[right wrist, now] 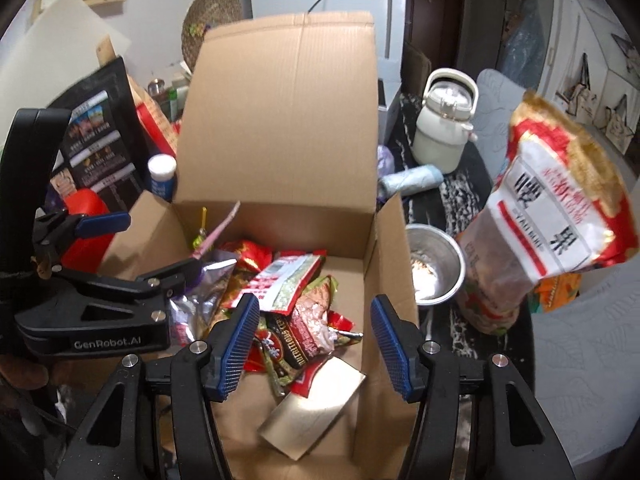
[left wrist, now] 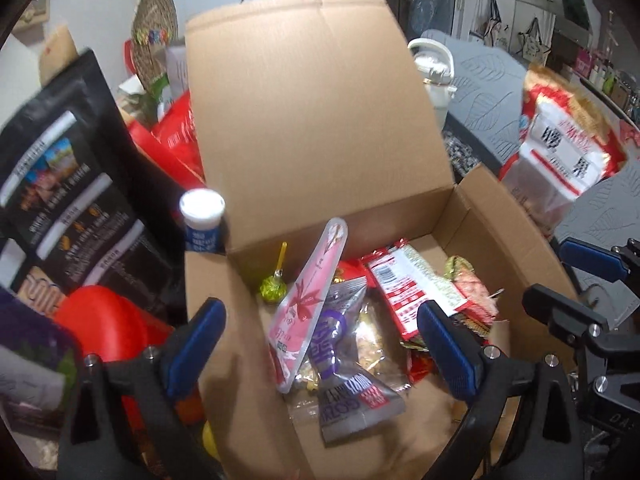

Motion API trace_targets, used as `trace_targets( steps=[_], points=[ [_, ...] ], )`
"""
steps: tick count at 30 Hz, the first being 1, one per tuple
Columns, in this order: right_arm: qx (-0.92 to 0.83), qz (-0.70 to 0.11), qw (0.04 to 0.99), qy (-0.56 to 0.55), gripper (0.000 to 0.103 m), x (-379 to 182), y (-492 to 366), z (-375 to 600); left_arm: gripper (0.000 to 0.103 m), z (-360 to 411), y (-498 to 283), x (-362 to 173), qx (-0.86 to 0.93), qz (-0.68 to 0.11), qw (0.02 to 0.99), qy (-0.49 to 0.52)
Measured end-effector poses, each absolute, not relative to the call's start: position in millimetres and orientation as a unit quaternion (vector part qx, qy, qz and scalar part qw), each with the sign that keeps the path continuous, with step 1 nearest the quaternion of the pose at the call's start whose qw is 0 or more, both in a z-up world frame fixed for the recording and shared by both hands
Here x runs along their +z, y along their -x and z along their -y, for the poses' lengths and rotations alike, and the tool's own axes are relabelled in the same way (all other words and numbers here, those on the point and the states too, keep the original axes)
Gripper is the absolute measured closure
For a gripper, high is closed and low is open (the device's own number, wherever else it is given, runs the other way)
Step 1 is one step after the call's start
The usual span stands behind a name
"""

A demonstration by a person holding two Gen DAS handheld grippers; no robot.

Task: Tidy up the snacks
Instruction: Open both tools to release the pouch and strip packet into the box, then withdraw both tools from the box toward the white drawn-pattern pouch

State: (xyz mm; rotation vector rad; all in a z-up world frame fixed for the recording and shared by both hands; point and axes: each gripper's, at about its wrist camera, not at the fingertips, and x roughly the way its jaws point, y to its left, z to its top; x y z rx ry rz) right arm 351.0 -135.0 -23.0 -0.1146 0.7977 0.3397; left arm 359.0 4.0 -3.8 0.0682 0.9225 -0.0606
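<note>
**Operator:** Nearest my lenses are the fingers themselves. My left gripper (left wrist: pixel 320 344) stands wide apart with nothing pressed between the pads; the pink pouch (left wrist: pixel 310 304) and the purple-and-clear packet (left wrist: pixel 344 356) lie below the gap, inside the cardboard box (left wrist: pixel 500 216), not held.

**Spotter:** And the right?

**Operator:** My right gripper (right wrist: pixel 316 344) is parted too and grips nothing. Under it, slightly toward its left finger, is the heap of red wrappers (right wrist: pixel 296 320) on the box floor, with a gold card (right wrist: pixel 316 412) closer to me.

**Spotter:** What remains outside the box?

**Operator:** Going left to right from the fingers: the black pouch (left wrist: pixel 64 200) and red lid (left wrist: pixel 100 320) sit left of my left gripper; the box is dead ahead of both; the tall red-and-white nut bag (right wrist: pixel 560 216) stands right of my right fingers, beyond the box wall, beside a steel bowl (right wrist: pixel 434 264).

**Spotter:** So which hand takes it?

**Operator:** The right is nearer, I judge. The bag's long axis runs upright, leaning slightly, so I'd swing right and close across its narrow waist.
</note>
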Motion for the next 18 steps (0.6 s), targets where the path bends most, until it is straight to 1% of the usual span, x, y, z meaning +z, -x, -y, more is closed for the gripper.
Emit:
trace_targets(
  steps=[11, 18],
  points=[
    [0.155, -0.338, 0.927, 0.051, 0.045, 24, -313, 143, 0.005, 1, -308, 60, -0.027, -0.355, 0.932, -0.062],
    [0.144, -0.298, 0.943, 0.047, 0.045, 51, -274, 151, 0.005, 4, -272, 90, -0.036, -0.317, 0.945, -0.066]
  ],
)
